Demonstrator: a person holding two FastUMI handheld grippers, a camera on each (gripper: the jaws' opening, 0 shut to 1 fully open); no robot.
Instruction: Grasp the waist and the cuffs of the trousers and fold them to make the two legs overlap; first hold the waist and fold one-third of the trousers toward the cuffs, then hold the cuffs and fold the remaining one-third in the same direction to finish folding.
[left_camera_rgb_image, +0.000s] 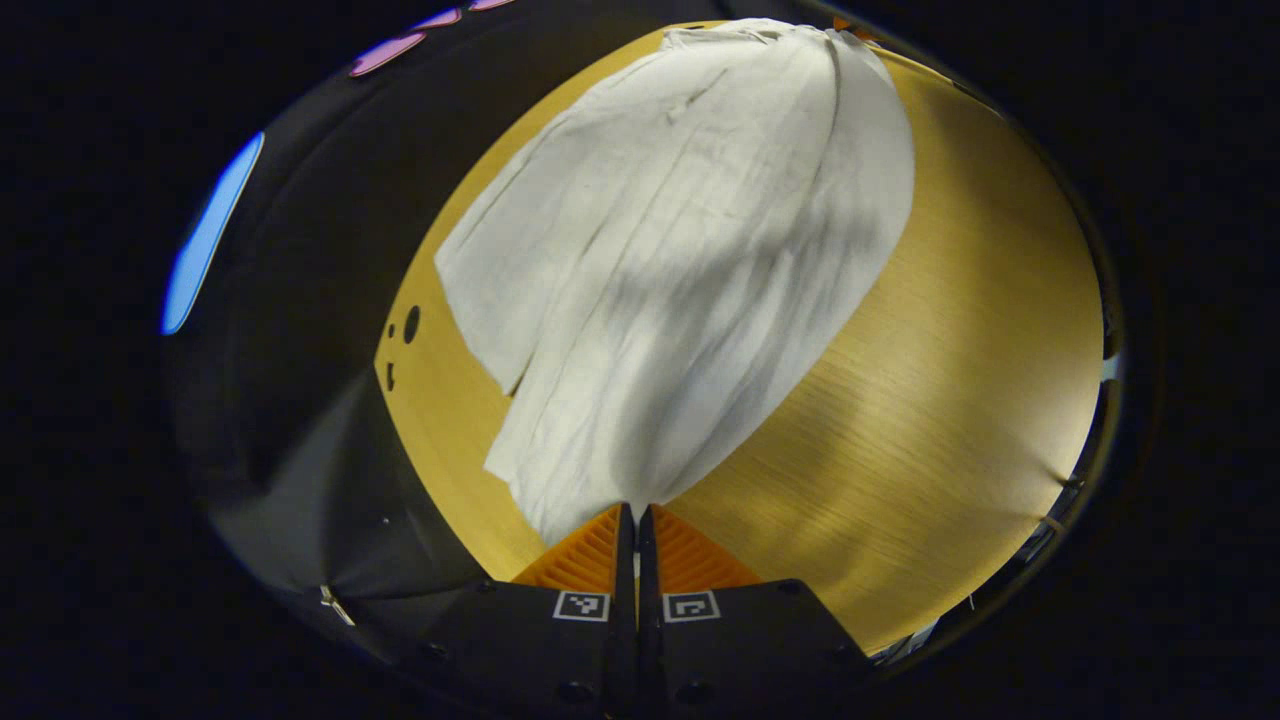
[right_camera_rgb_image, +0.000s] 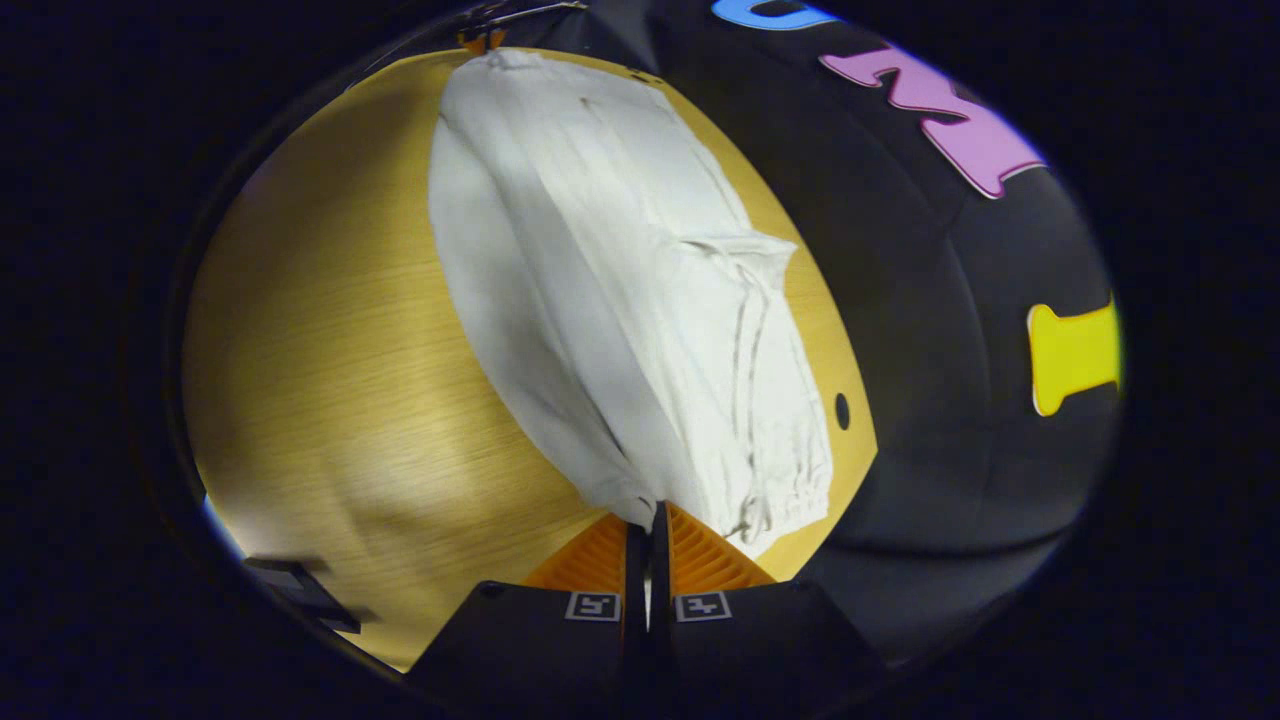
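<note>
Trousers (left_camera_rgb_image: 680, 250), thin and limp, would sag between holds. Left gripper (left_camera_rgb_image: 636, 512) pinches an end hem at 6 o'clock; right gripper (right_camera_rgb_image: 650, 512) pinches the other end's edge at 6 o'clock, jaws closed on cloth.

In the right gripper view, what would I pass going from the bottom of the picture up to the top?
Right gripper, pinching a corner of the cloth → white trousers, with the elastic waistband and drawstring at the near end → the far end of the trousers at the wooden table far edge.
</note>
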